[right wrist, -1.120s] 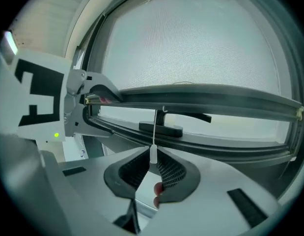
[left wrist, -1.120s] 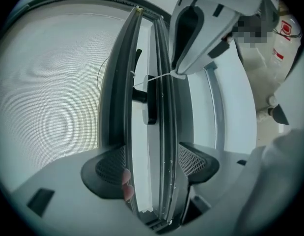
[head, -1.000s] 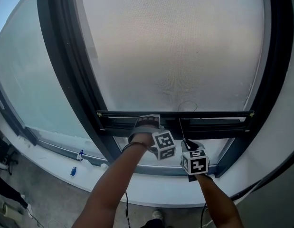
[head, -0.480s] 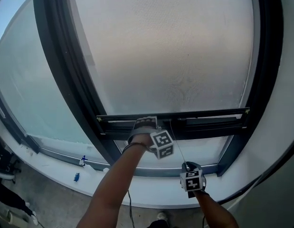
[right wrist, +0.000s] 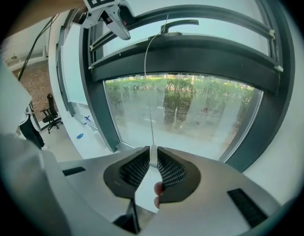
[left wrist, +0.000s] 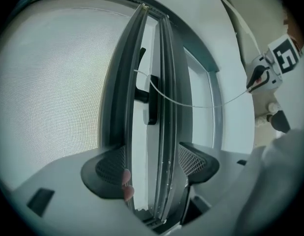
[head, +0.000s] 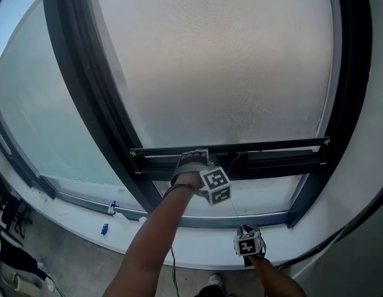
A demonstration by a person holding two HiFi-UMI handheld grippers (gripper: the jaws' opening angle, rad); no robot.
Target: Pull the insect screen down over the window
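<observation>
The grey mesh insect screen (head: 222, 67) covers most of the window. Its dark bottom bar (head: 271, 153) hangs a little above the lower frame. My left gripper (head: 192, 161) is shut on that bar (left wrist: 166, 97), which runs between its two pads (left wrist: 112, 168). A thin white pull cord (right wrist: 148, 82) runs from the bar down to my right gripper (right wrist: 152, 163), which is shut on the cord's white tab. In the head view the right gripper (head: 245, 234) is low, in front of the white sill (head: 179, 237). The cord (left wrist: 191, 104) is drawn taut.
A thick dark mullion (head: 86, 91) separates this window from the glazed pane at the left. Small blue objects (head: 104, 229) lie on the sill at the left. An office chair (right wrist: 51, 114) stands on the floor beyond. Trees show through the uncovered strip of glass (right wrist: 181, 112).
My right gripper has sunk from just under the bar to sill height, with the cord tab in its jaws. The left gripper has stayed on the bar.
</observation>
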